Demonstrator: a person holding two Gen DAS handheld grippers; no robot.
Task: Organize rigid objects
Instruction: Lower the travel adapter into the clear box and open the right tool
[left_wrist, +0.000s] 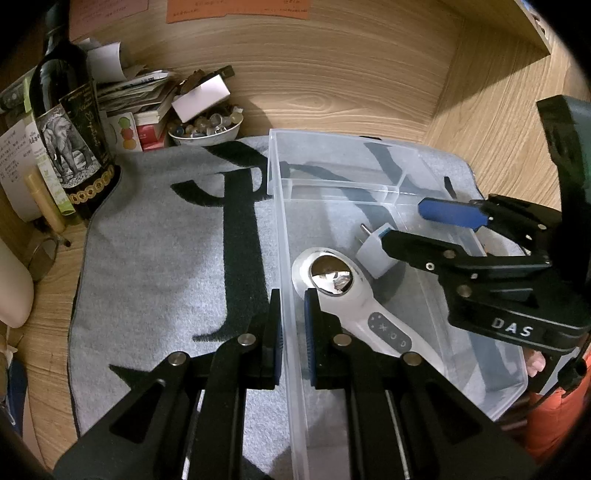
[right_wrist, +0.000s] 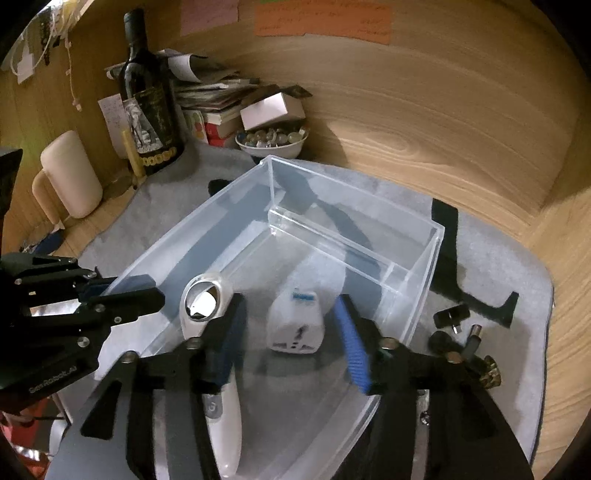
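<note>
White plastic, the travel adapter (right_wrist: 296, 322) stands on the floor of the clear plastic bin (right_wrist: 424, 258), in its large compartment, on the near side of the transparent divider (right_wrist: 332, 240) that walls off a narrow strip at the far end. Beside the adapter in the same compartment lies a white handheld device (right_wrist: 210, 314) with a round mirrored head (its handle runs back under the near claw). The right gripper (right_wrist: 291, 343) hangs over the bin with the adapter between its blue pads (right_wrist: 352, 347), jaws parted and pressing on nothing. The left gripper (left_wrist: 293, 332) is clamped shut on the bin's left wall, one finger inside and one outside. Outside the bin, on the grey mat (right_wrist: 498, 350), small dark connectors (right_wrist: 452, 315) lie just beyond its right wall. Past the bin's far left corner stand a bowl of beads (right_wrist: 271, 142) and a dark wine bottle (right_wrist: 147, 107).
</note>
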